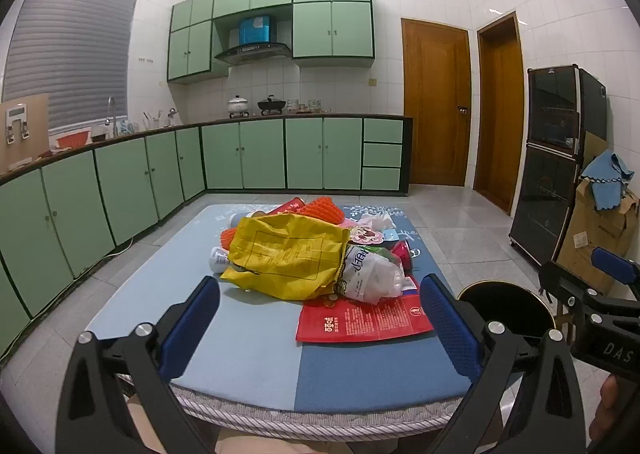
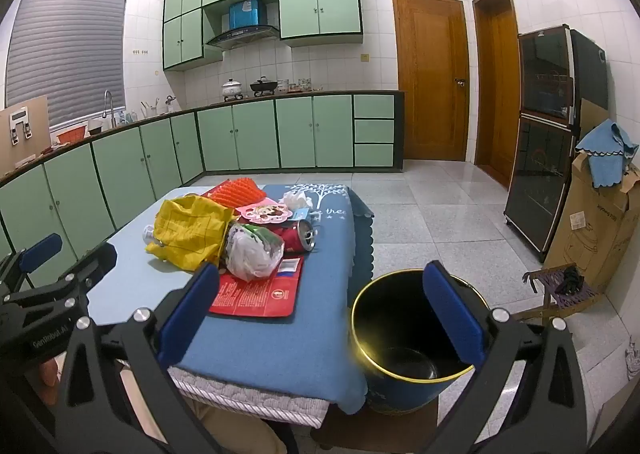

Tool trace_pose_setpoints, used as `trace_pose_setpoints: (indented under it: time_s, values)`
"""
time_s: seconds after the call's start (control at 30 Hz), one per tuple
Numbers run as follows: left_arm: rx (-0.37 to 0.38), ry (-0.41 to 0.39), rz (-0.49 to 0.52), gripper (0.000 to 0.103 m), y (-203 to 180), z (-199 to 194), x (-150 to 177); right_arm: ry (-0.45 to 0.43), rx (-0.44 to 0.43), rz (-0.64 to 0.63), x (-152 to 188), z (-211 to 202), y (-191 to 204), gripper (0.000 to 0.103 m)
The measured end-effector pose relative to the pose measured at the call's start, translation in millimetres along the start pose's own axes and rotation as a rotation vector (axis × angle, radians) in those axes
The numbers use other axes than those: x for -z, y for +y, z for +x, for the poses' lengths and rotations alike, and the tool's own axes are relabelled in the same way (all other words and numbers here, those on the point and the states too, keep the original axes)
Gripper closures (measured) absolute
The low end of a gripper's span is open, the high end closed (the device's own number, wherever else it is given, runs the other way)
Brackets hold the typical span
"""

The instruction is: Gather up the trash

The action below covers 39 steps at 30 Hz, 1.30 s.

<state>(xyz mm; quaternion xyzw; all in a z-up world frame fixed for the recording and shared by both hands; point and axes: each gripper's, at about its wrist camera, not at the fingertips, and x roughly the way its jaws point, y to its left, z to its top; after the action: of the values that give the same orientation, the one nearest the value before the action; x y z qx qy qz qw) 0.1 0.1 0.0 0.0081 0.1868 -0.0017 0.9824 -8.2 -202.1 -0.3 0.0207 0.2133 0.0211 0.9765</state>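
Two grippers hang over the near edge of the tabletop [image 1: 248,358], both with blue pads spread wide and nothing between them: the left gripper [image 1: 320,326] faces the trash pile, the right gripper [image 2: 320,314] sits between the pile and a black bin [image 2: 404,350] standing on the floor just beside the tabletop. Ahead lies the trash, heaped together: a red packet [image 1: 360,320] nearest, a white plastic bag [image 1: 372,274] on it, a yellow bag [image 1: 288,258], a red can [image 2: 300,238] and an orange spiky mat [image 1: 320,211] at the far side.
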Motion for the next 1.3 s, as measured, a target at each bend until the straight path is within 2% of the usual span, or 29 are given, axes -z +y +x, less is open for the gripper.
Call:
trace_pose_setpoints:
  time_s: [1.3]
  values:
    - [-0.001,0.0,0.0,0.006,0.1,0.1,-0.1,-0.001,0.001,-0.003,-0.4,0.3,1.5,0.005]
